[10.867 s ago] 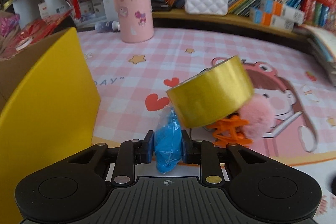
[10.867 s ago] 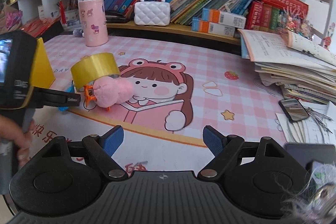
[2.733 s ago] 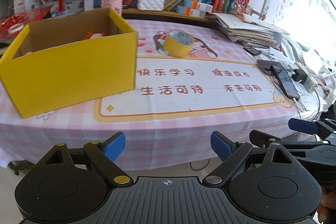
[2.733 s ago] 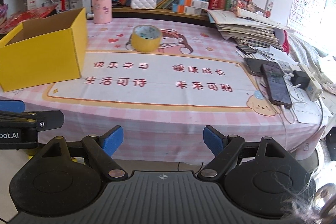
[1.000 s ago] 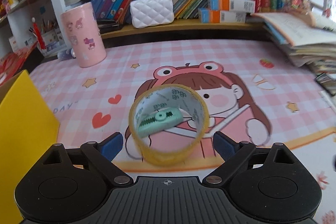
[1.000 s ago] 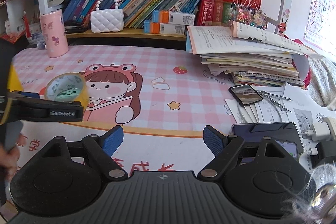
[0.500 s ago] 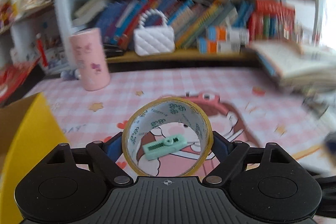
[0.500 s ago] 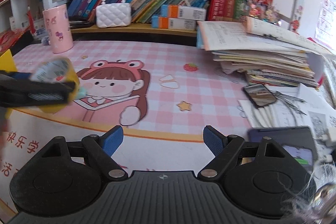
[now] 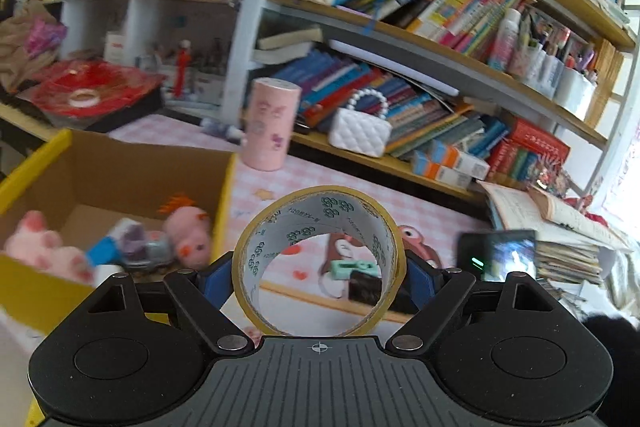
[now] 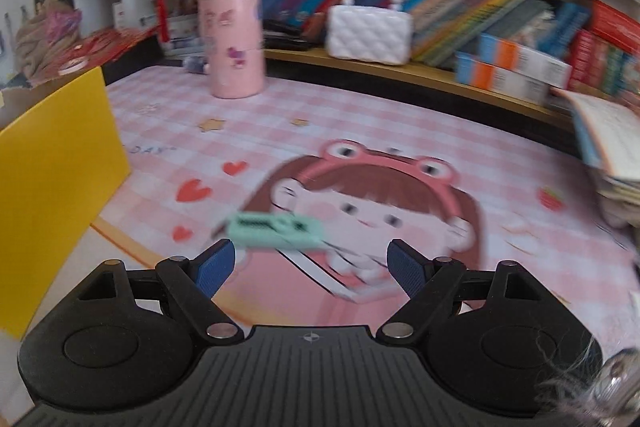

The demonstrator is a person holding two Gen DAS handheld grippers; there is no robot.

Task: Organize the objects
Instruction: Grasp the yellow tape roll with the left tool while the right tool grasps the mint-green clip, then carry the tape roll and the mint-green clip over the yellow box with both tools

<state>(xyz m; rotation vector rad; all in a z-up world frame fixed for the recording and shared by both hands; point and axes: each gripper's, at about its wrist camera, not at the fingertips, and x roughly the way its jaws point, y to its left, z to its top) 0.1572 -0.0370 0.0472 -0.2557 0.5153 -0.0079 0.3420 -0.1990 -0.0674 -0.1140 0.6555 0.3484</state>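
Yellow tape roll btwn left gripper pads

Pink cylindrical tin standing upright on pink checked table mat. White quilted handbag sitting on low wooden shelf, leaning books crowding behind it. Orange-and-white boxes lying near it on shelf. Paper stack piling at table's right edge.
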